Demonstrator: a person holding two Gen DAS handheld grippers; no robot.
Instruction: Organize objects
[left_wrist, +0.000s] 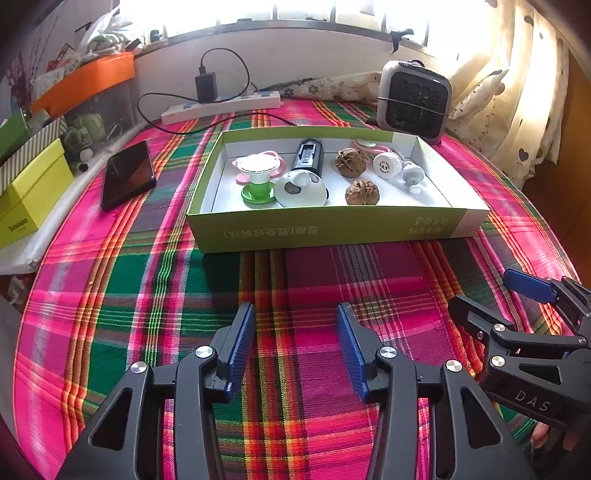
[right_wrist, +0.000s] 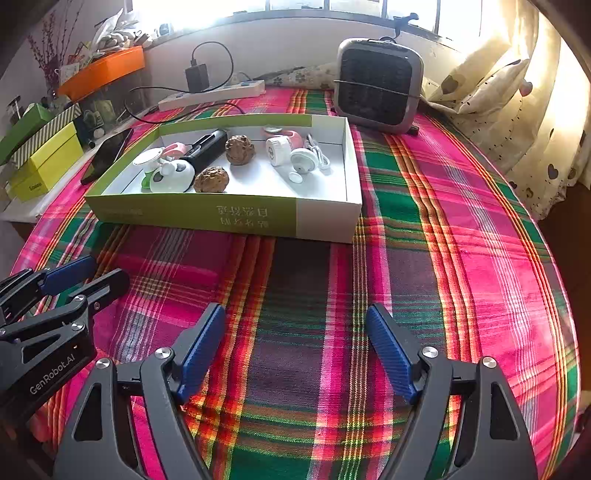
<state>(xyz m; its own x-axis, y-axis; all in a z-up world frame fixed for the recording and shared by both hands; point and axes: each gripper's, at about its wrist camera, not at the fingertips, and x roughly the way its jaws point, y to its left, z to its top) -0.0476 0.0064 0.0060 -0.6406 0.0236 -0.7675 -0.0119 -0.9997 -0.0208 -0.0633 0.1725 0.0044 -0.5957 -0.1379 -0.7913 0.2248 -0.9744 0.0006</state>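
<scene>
A shallow green-and-white box (left_wrist: 325, 230) (right_wrist: 221, 214) stands on the plaid cloth. Inside lie two walnuts (left_wrist: 362, 192) (right_wrist: 211, 180), a black cylinder device (left_wrist: 308, 157) (right_wrist: 207, 146), a white round cow-patterned gadget (left_wrist: 301, 190) (right_wrist: 171, 177), a white-and-green piece (left_wrist: 256, 177), a pink item, and white round parts (left_wrist: 387, 165) (right_wrist: 279, 150). My left gripper (left_wrist: 297, 317) is open and empty, over the cloth in front of the box. My right gripper (right_wrist: 295, 317) is open and empty, to the right of the left one, also short of the box.
A black phone (left_wrist: 127, 173) (right_wrist: 107, 155) lies left of the box. A grey fan heater (left_wrist: 413, 99) (right_wrist: 378, 86) stands behind right. A power strip with charger (left_wrist: 221, 105) (right_wrist: 212, 94) lies at the back. Yellow and green boxes (left_wrist: 33, 192) (right_wrist: 48, 162) stack at left. Curtains (right_wrist: 517, 110) hang at right.
</scene>
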